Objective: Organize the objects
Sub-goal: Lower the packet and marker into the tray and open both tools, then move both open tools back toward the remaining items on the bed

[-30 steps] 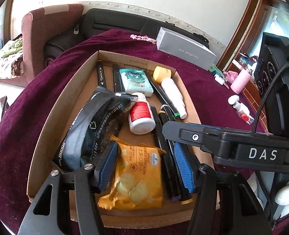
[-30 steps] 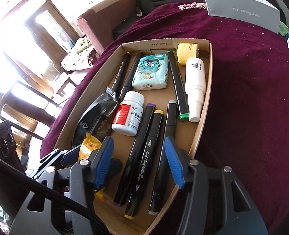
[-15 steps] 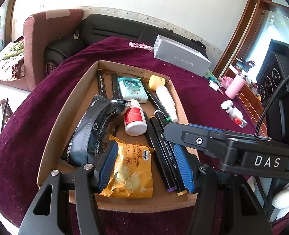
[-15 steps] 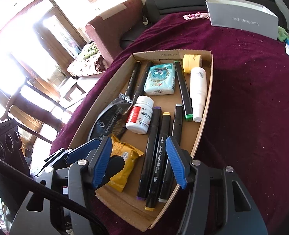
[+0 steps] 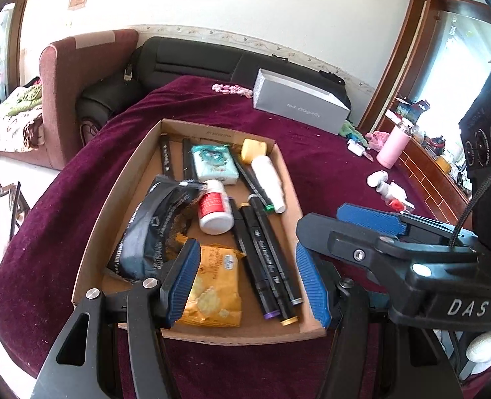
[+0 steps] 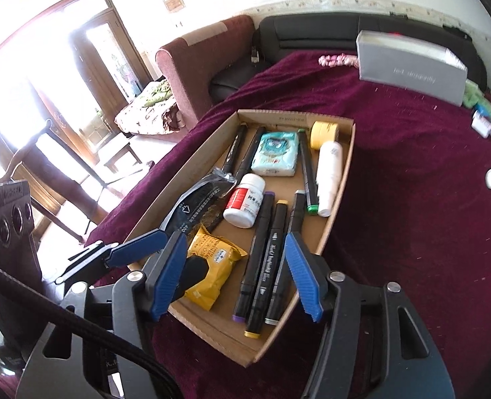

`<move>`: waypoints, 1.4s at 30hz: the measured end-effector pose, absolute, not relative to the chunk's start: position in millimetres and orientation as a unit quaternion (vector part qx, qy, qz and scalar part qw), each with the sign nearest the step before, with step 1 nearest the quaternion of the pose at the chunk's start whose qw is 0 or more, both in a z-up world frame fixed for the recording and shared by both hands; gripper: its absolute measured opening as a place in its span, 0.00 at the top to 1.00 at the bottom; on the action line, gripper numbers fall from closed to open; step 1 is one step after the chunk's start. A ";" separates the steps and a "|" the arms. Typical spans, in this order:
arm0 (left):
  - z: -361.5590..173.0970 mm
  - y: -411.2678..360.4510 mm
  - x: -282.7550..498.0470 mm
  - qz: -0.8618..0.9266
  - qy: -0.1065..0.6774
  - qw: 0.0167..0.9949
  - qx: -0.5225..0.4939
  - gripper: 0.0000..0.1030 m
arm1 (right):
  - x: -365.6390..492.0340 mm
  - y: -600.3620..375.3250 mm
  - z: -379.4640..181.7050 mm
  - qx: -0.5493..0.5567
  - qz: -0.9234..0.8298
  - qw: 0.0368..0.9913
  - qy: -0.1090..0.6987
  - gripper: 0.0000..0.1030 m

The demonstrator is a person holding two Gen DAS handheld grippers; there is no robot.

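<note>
Your left tool (image 5: 247, 281) hangs empty and apart above the cardboard box (image 5: 112, 219); your right tool (image 6: 235, 276) is opening, empty, beside it.

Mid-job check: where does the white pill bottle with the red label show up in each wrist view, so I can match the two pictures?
Left wrist: the pill bottle lies mid-box, just left of picture centre, right of the black pouch.
Right wrist: the pill bottle lies at picture centre, between the black pouch and the purple-capped marker.
Shared landmark: the yellow cracker packet nearer the camera.
</note>
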State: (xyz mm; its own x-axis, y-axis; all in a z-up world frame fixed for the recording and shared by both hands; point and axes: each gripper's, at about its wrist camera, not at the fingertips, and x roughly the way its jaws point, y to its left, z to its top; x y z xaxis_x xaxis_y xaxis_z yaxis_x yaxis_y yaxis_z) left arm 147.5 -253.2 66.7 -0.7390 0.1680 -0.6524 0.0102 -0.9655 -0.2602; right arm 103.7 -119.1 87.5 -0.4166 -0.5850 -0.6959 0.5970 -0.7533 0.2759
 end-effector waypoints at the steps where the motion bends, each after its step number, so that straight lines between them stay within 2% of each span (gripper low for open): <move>1: 68.5 -250.0 148.2 0.925 -0.121 0.044 -0.358 0.48 | 106.3 -114.8 90.3 0.404 -0.846 0.349 0.010 0.36; 17: 110.7 -184.1 143.4 0.938 -0.059 0.080 -0.332 0.48 | 114.2 -58.7 124.1 0.348 -0.888 0.299 0.030 0.27; 35: 148.4 -74.4 99.0 0.945 0.076 0.125 -0.293 0.48 | 77.5 15.7 156.1 0.310 -0.932 0.182 0.047 0.26; 42: 144.1 -39.0 73.3 0.937 0.097 0.142 -0.304 0.48 | 57.0 48.3 154.8 0.312 -0.938 0.144 0.051 0.26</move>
State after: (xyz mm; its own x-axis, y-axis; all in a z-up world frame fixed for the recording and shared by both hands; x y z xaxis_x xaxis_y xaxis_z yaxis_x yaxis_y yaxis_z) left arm 73.3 -39.0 144.1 -0.7741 0.2081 -0.5979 -0.3259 -0.9407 0.0945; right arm 57.0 48.3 154.8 -0.7636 -0.2383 -0.6001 0.3025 -0.9531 -0.0063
